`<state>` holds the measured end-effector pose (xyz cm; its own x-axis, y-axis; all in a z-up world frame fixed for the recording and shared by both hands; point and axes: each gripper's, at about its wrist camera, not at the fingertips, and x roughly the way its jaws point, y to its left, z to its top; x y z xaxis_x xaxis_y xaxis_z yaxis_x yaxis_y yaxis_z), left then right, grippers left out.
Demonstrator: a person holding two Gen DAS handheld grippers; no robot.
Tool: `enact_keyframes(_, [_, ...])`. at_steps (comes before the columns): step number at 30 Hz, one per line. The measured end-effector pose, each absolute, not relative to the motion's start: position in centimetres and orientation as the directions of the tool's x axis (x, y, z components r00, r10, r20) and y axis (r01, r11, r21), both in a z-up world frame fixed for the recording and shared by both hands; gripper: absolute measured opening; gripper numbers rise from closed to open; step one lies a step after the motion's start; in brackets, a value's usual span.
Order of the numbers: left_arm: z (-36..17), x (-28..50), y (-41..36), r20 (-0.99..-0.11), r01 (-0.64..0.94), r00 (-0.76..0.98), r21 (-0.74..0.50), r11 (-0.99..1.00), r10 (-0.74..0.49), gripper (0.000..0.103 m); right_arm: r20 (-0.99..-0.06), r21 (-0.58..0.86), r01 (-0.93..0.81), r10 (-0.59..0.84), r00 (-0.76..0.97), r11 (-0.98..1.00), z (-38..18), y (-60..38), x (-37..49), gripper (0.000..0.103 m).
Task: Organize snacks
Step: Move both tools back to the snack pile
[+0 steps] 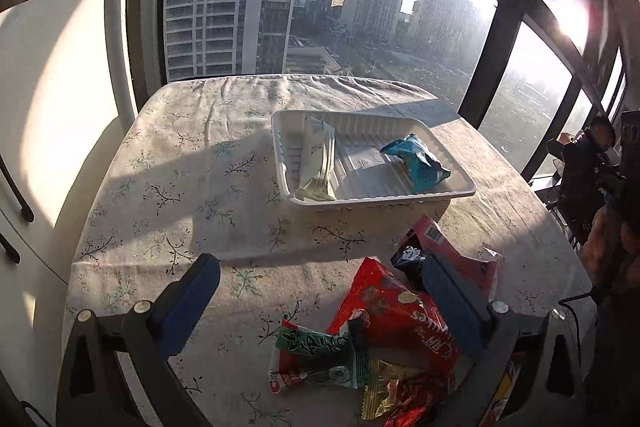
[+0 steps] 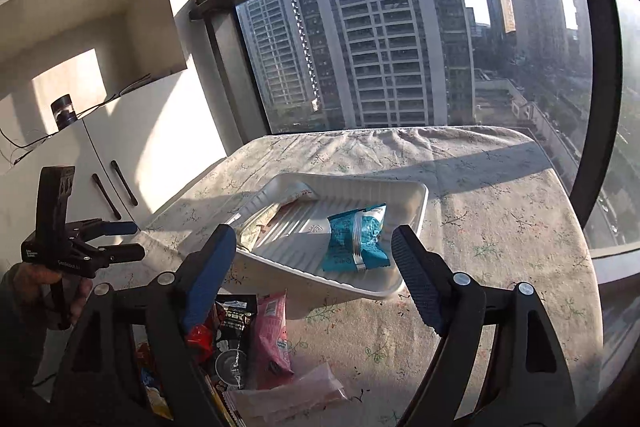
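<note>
so our snacks sit in two places: a teal packet [image 1: 416,163] and a pale long packet [image 1: 319,163] already lie in the white tray [image 1: 460,193], the teal one toward its right side, the pale one along its left wall, well apart. nearer to us, a loose heap stays on the floral tablecloth [image 1: 180,163]: a red bag [image 1: 394,311], a green-and-red packet [image 1: 312,351], a black packet [image 2: 236,331] and a pink packet [image 2: 272,339], all touching or overlapping. we hold our left gripper [image 1: 320,301] above that heap with its jaws spread wide and nothing between the pads. our right gripper [image 2: 314,273] hangs in front of the tray's near edge, jaws well apart too, gripping nothing. beyond the table stands a big window [image 1: 360,7] with tower blocks outside, and white cabinets [image 2: 120,155] to the left.
</note>
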<state>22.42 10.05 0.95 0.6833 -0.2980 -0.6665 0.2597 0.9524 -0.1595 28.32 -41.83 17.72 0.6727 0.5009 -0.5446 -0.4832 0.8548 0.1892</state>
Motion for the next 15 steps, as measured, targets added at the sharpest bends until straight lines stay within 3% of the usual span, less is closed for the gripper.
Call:
enact_keyframes(4, [-1.0,16.8,8.2,-0.637,0.342,0.697,-0.108,0.934,-0.329,0.103,-0.508,0.210,-0.521,0.547,0.665,0.827,17.5,-43.4,21.6,0.086])
enact_keyframes(6, [-1.8,14.9,7.3,-0.668,0.367,0.666,-0.092,0.926,-0.331,0.103,-0.508,0.219,-0.541,0.569,0.647,0.812,16.7,-43.8,18.2,0.086])
enact_keyframes(10, [-1.6,11.8,5.2,-0.646,0.474,0.656,-0.049,0.879,-0.390,0.103,-0.545,0.242,-0.552,0.582,0.603,0.798,13.3,-44.1,12.8,0.086])
enact_keyframes(15, [-1.6,10.8,0.8,-0.699,0.649,0.583,0.094,0.755,-0.414,0.103,-0.601,0.270,-0.556,0.589,0.541,0.786,9.8,-43.7,9.1,0.086])
